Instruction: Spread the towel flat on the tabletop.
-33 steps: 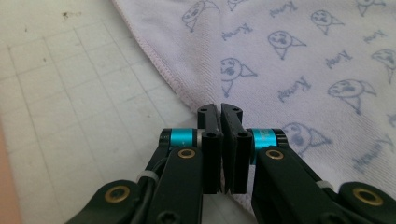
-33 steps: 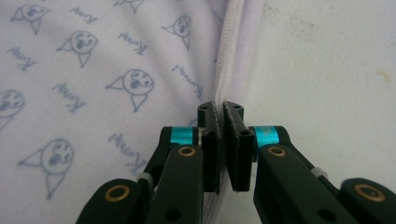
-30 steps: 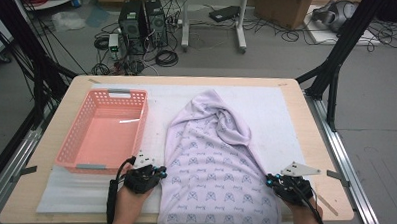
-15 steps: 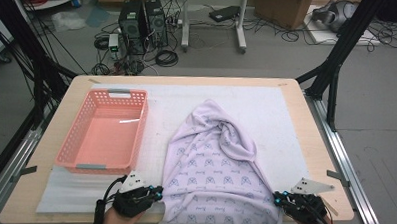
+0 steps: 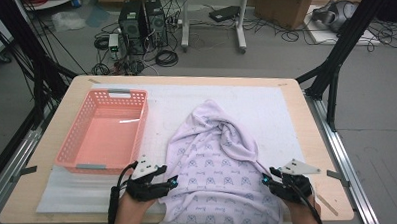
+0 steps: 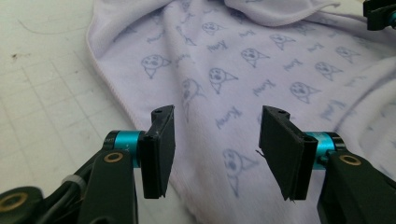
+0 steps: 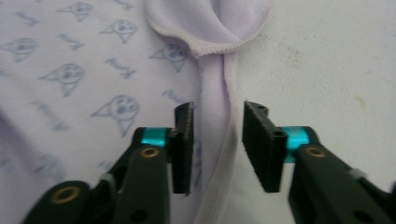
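1. The lilac printed cloth (image 5: 216, 176) is lying rumpled on the worktop (image 5: 310, 203), right of the pink basket (image 5: 104, 130).
2. The left gripper (image 6: 215, 149) and right gripper (image 7: 217, 144) are hanging released over its edges, jaws having just been opening.

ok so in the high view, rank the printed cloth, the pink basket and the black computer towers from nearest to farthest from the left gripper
From the left gripper, jaws just opened, nothing pinched:
1. Printed cloth, its edge right under the jaw tips.
2. Pink basket, close by on the table's left, just beyond the gripper.
3. Black computer towers, on the floor past the table's far edge.
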{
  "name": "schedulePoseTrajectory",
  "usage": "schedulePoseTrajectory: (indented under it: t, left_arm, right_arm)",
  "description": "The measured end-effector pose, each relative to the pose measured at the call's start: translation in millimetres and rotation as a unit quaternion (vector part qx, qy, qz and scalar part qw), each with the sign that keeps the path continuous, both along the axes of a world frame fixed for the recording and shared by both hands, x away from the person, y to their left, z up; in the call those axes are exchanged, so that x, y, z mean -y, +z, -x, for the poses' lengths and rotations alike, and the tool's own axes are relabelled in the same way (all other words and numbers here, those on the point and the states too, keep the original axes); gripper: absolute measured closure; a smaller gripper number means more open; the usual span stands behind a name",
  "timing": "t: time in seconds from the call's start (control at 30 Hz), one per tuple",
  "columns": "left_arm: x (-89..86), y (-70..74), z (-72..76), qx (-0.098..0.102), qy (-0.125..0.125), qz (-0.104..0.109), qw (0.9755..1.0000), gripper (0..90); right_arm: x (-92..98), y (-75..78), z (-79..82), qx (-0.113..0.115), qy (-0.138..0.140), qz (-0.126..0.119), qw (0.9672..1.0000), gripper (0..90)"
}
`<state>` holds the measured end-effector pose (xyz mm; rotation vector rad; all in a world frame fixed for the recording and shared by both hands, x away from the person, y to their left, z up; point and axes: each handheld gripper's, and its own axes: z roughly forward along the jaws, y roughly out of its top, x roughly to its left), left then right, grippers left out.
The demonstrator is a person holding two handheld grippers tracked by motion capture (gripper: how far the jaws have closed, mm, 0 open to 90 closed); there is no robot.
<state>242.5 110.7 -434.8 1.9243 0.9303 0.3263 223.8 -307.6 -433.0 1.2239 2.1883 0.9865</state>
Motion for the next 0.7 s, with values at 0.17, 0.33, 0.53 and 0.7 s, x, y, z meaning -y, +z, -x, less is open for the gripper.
schedulePoseTrajectory:
  t: [0.17,0.33,0.53,0.7]
  left_arm:
    - [8.4,0.8,-12.0,-0.004,0.006,-0.004,1.0,45.1]
    - [6.1,0.9,-15.1,-0.003,0.015,0.001,0.9999,44.9]
    - [7.3,-0.3,-22.6,-0.004,0.02,0.01,0.9997,44.3]
    - [16.2,1.7,-43.0,-0.008,0.025,0.024,0.9994,43.8]
  right_arm:
    - [3.0,-11.1,-16.4,-0.027,0.005,0.01,0.9996,84.3]
    - [15.8,-4.8,-2.0,-0.038,-0.011,0.052,0.9978,85.5]
    - [38.8,3.5,-0.7,-0.026,-0.054,-0.053,0.9968,58.0]
    - [29.0,20.9,-33.2,-0.009,-0.046,-0.096,0.9942,53.8]
